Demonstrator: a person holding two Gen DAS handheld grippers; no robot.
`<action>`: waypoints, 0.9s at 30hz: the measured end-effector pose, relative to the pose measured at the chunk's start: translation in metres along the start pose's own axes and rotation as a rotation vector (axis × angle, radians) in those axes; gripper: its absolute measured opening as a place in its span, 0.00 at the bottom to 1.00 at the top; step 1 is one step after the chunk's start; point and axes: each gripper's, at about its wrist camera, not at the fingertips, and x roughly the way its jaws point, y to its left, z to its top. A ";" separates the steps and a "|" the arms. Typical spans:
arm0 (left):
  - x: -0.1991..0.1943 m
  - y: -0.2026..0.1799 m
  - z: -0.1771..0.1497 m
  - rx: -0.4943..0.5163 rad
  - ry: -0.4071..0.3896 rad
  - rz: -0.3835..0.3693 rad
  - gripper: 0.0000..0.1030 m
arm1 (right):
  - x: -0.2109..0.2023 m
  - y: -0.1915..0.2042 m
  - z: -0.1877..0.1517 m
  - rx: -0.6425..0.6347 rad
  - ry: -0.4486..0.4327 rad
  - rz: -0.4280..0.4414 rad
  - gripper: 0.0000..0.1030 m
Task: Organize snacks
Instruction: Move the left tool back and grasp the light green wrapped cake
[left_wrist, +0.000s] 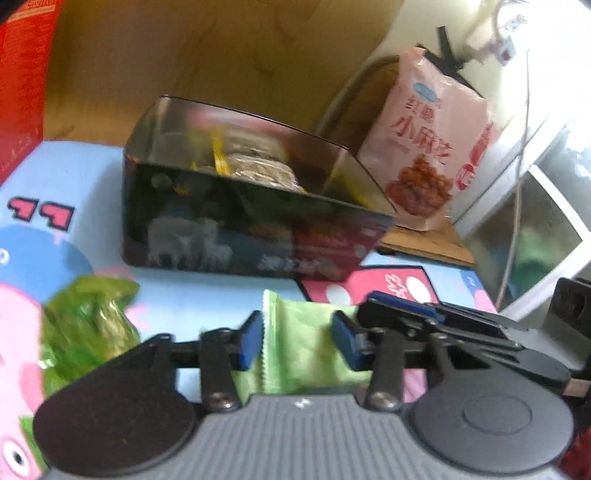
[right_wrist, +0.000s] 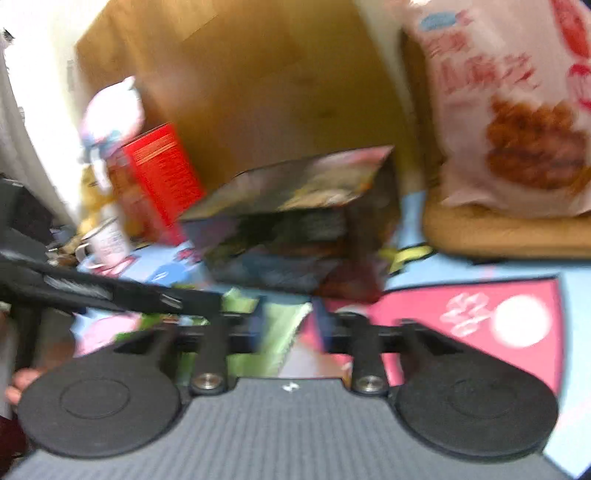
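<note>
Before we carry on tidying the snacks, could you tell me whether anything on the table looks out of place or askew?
Two snacks lie loose outside the dark tin: a light green packet flat on the cartoon mat, between the left gripper fingers, and a crumpled green wrapper beside it. The pink bag leans behind the tin.

Daylight enters from the frosted white-framed window (left_wrist: 535, 221), right of the dark rectangular open tin (left_wrist: 243, 206), and overexposes that corner. The tin's glossy walls show reflections. Right wrist view: heavy motion blur throughout. Both views bow at the edges.
</note>
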 end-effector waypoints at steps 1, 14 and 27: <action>-0.005 -0.001 -0.005 -0.007 -0.007 -0.003 0.36 | -0.004 0.009 -0.003 -0.028 -0.009 -0.008 0.20; -0.108 -0.009 -0.156 0.025 0.006 0.003 0.38 | -0.071 0.088 -0.111 -0.091 0.028 0.109 0.22; -0.182 0.009 -0.206 -0.034 -0.111 0.059 0.41 | -0.105 0.140 -0.157 -0.224 -0.021 0.116 0.62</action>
